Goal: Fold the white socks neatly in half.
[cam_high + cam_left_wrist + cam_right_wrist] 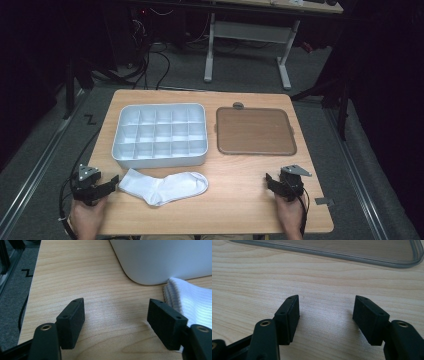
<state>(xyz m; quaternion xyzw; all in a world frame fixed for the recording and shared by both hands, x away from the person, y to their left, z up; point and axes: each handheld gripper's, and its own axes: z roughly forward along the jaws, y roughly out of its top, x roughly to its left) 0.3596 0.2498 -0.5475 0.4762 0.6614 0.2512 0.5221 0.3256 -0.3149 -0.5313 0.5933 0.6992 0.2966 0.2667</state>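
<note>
The left gripper [116, 320], jaws wide open and holding nothing, should slide toward the white sock [190, 302] lying just beside its right finger [165, 322], then close on the cuff.

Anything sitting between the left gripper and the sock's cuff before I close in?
Nothing. In the left gripper view, only bare wood of the table lies between the open left gripper and the white sock, whose cuff lies beside the right-hand jaw.

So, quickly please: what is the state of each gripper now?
Left gripper: open, holding nothing, beside the sock.
Right gripper: open, holding nothing, over bare table.
</note>
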